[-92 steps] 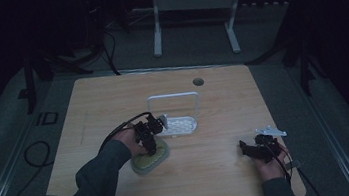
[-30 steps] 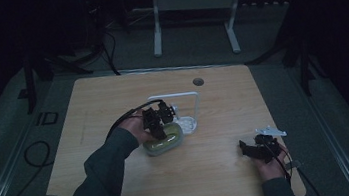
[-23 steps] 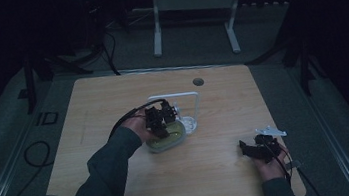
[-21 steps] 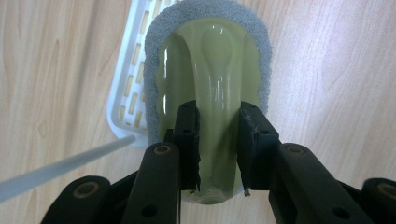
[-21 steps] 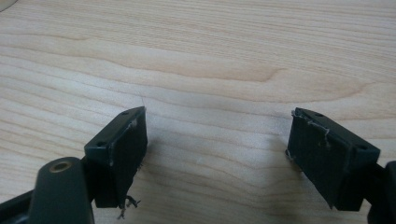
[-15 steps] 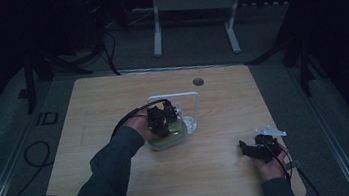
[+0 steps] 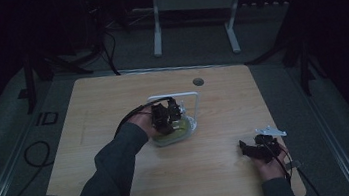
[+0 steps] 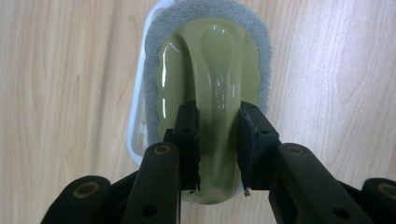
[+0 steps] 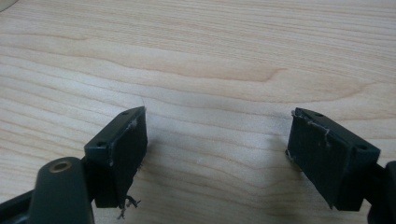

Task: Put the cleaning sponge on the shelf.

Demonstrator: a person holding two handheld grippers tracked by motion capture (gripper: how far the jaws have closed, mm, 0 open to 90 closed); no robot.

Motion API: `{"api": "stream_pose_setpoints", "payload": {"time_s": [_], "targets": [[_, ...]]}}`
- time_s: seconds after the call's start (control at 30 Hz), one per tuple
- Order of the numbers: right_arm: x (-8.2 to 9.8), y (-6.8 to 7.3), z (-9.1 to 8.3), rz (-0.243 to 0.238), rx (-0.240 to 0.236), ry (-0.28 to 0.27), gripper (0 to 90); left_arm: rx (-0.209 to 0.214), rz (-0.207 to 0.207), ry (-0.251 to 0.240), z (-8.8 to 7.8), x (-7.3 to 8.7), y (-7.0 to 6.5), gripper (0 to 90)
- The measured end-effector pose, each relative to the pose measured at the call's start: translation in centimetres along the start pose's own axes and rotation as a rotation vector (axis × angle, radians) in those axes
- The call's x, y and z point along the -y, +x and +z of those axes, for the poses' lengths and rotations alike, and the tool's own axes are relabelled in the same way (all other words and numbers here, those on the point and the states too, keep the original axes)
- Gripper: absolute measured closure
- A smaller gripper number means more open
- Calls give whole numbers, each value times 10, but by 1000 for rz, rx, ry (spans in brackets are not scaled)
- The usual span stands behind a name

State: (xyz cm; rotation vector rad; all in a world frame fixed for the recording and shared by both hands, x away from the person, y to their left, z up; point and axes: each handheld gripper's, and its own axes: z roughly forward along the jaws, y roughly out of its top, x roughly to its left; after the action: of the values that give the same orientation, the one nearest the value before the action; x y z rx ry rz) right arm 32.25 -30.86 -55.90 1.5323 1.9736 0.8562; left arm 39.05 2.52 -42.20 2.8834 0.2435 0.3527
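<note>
An olive-green scrubber (image 8: 210, 70) with a glossy ridged handle and a grey pad around its edge hangs over a small white holder (image 8: 135, 116). My left gripper (image 8: 218, 116) is shut on the scrubber's handle ridge. In the high view, the left gripper (image 7: 166, 116) holds the scrubber (image 7: 181, 131) at the table's middle, over the front of the white holder (image 7: 190, 96). My right gripper (image 7: 250, 150) rests near the table's front right, and in its own view the right gripper (image 9: 217, 140) is open wide over bare wood.
The light wooden table (image 7: 112, 100) has a round cable hole (image 7: 198, 81) at the back. A white desk frame (image 7: 193, 20) stands on the dark floor beyond. Cables (image 7: 33, 155) lie on the floor at the left.
My left gripper has carried the scrubber from the front left back and to the right, onto the white holder. The right gripper has not moved.
</note>
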Motion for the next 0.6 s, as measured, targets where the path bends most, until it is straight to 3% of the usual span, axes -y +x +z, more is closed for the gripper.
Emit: {"api": "stream_pose_setpoints", "payload": {"time_s": [0.6], "targets": [[-1, 0, 1, -4, -6, 2, 191, -32, 46, -12, 7, -9, 3, 716]]}}
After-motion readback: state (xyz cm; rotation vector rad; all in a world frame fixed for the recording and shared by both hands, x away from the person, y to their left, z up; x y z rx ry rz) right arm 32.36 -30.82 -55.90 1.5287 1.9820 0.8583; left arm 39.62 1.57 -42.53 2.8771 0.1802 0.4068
